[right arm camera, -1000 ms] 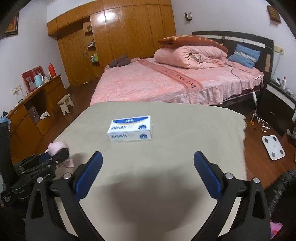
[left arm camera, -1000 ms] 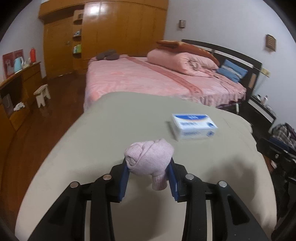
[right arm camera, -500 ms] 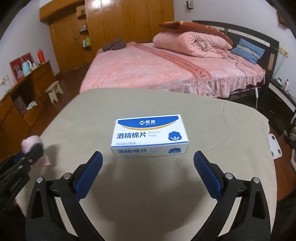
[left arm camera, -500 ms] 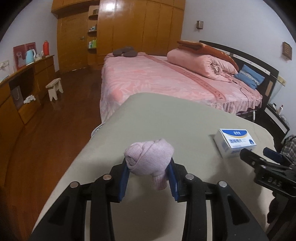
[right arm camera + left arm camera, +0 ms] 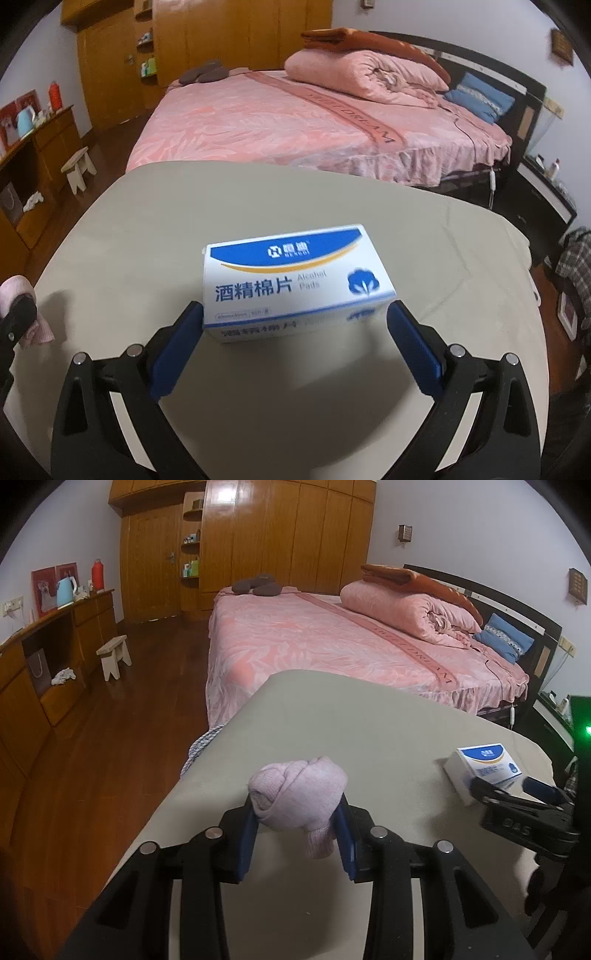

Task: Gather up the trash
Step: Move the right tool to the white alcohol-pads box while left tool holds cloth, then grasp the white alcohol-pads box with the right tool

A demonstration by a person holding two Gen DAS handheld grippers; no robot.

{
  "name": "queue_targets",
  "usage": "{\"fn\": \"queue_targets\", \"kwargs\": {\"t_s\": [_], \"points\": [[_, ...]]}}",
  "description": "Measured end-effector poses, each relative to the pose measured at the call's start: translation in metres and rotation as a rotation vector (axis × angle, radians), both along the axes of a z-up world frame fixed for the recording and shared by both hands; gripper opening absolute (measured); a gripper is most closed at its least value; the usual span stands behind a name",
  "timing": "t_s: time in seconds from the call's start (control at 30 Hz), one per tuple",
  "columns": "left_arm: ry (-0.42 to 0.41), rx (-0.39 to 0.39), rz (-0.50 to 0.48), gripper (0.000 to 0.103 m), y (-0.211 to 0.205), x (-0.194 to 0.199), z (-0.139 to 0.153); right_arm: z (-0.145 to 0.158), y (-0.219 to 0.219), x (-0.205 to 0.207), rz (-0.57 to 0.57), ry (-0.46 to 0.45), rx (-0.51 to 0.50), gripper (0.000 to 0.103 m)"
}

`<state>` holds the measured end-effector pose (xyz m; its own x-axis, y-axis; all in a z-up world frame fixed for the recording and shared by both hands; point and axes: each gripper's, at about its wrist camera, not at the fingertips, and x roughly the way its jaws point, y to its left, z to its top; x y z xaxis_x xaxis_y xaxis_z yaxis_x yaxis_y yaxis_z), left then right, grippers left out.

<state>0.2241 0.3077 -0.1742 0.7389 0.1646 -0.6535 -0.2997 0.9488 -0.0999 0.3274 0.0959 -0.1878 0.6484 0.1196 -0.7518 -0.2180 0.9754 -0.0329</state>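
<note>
I have the box [image 5: 295, 282] of alcohol pads lying flat on the desk [image 5: 332, 206], its printed blue-and-white top up, and my right gripper [image 5: 295, 314] straddles its near end. The fingers [image 5: 177, 350] are spread, one blue pad at each near corner of the box; the left pad looks to be touching, but I cannot tell if the right one is. The gripper points level across the desk toward the bed [image 5: 295, 122].

My left gripper [image 5: 297, 827] is clamped on a pink sock [image 5: 297, 797], rolled into a ball, with a loose end hanging down between the pads. It sits near the desk's left edge, aimed along the desk [image 5: 332, 720] toward the bed [image 5: 332, 638].

The left view shows the box [image 5: 480, 764] off to the right with the right gripper's [image 5: 517, 794] dark tips in front of it, but not how the pads meet it. The right view gives that, and it catches only a sliver of the sock [image 5: 16, 295] and left gripper [image 5: 14, 317] at the far left edge. The left view alone shows the floor [image 5: 110, 738] beside the desk, a stool [image 5: 114, 657] and a cabinet [image 5: 55, 646] with a kettle [image 5: 66, 590] on top.
</note>
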Motion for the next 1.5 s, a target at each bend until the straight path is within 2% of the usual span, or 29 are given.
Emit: {"fn": "queue_targets", "kwargs": {"t_s": [0.2, 0.37, 0.47, 0.57, 0.63, 0.7, 0.77, 0.9, 1.2, 1.33, 1.5], "points": [[0.005, -0.002, -0.023, 0.038, -0.007, 0.003, -0.003, 0.0, -0.052, -0.007, -0.064, 0.009, 0.001, 0.096], [0.003, -0.006, -0.058, 0.038, -0.026, 0.014, -0.002, -0.003, -0.093, -0.016, -0.113, -0.001, -0.056, 0.096], [-0.002, -0.002, -0.076, 0.038, -0.039, 0.02, -0.001, 0.0, -0.109, -0.018, -0.13, 0.0, 0.022, 0.096], [-0.005, -0.003, -0.08, 0.038, -0.047, 0.025, 0.002, 0.008, -0.103, -0.021, -0.088, -0.021, 0.075, 0.096], [-0.008, -0.006, -0.073, 0.038, -0.05, 0.026, 0.004, 0.011, -0.091, -0.02, -0.059, -0.051, 0.054, 0.096], [-0.013, -0.011, -0.063, 0.038, -0.049, 0.026, 0.007, 0.01, -0.078, -0.014, -0.023, -0.038, 0.083, 0.096], [-0.017, -0.013, -0.052, 0.038, -0.048, 0.023, 0.007, 0.011, -0.07, -0.006, -0.033, -0.031, 0.114, 0.096], [-0.012, -0.015, -0.041, 0.038, -0.045, 0.023, 0.009, 0.004, -0.055, 0.008, -0.039, -0.004, 0.04, 0.096], [-0.011, -0.008, -0.056, 0.038, -0.055, 0.027, 0.005, -0.002, -0.098, -0.012, -0.114, -0.006, 0.012, 0.096], [-0.007, -0.007, -0.065, 0.038, -0.064, 0.029, 0.003, -0.004, -0.099, -0.007, -0.068, -0.011, 0.067, 0.096], [-0.005, 0.014, -0.07, 0.038, -0.068, 0.028, 0.006, -0.002, -0.087, 0.008, -0.038, -0.009, 0.066, 0.093]]}}
